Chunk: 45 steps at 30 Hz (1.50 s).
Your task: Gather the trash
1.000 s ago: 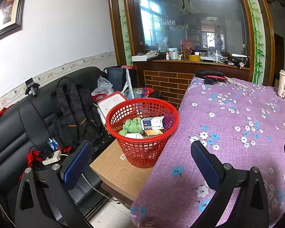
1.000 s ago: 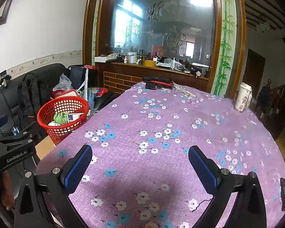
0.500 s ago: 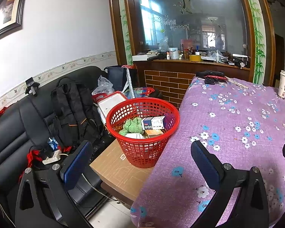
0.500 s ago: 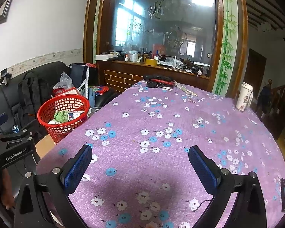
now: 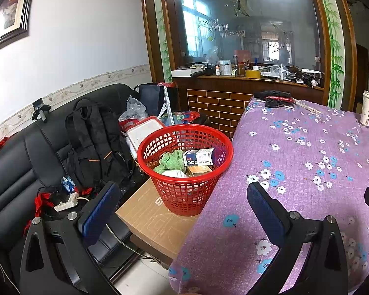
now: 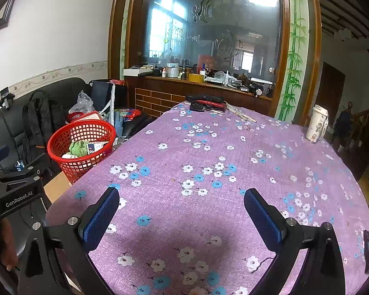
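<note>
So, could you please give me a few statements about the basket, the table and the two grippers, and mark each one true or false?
1. The red basket stands on a cardboard box beside the table. True.
2. The basket is empty. False: it holds a green cloth, a small printed carton and other bits.
3. The left gripper has its jaws wide open with nothing between them. True.
4. The right gripper is shut on a piece of trash. False: its jaws are open and hold nothing.
5. A tall patterned cup stands upright on the purple floral tablecloth. True.
6. The tablecloth is plain white. False: it is purple with white and blue flowers.
</note>
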{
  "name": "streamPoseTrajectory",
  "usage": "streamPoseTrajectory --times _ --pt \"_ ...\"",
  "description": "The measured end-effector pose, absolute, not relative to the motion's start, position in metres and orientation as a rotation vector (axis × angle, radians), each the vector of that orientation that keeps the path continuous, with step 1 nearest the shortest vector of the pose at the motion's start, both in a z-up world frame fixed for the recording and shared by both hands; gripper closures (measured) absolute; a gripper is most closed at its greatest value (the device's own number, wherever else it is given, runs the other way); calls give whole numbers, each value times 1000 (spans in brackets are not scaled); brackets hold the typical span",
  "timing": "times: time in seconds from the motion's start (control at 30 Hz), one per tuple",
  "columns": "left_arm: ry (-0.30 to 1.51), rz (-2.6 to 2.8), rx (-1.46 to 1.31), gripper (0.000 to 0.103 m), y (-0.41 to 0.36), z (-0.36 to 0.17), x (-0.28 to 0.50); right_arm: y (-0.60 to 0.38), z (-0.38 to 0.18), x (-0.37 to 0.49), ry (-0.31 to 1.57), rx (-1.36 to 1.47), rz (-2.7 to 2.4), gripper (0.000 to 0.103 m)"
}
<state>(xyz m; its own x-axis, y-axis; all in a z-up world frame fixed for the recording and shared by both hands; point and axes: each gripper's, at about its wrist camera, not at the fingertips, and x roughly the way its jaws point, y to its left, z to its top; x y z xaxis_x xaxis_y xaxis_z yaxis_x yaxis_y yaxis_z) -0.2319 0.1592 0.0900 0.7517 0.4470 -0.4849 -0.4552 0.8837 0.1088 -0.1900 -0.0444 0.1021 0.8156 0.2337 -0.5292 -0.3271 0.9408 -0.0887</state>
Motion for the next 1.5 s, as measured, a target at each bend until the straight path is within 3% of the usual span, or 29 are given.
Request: streamPoseTrajectory --times 1.1,1.5 --pt "537 478 -9 0 156 79 -234 -47 91 -186 556 -169 300 0" --pt "631 320 13 0 116 84 -182 -107 82 -155 606 -71 183 0"
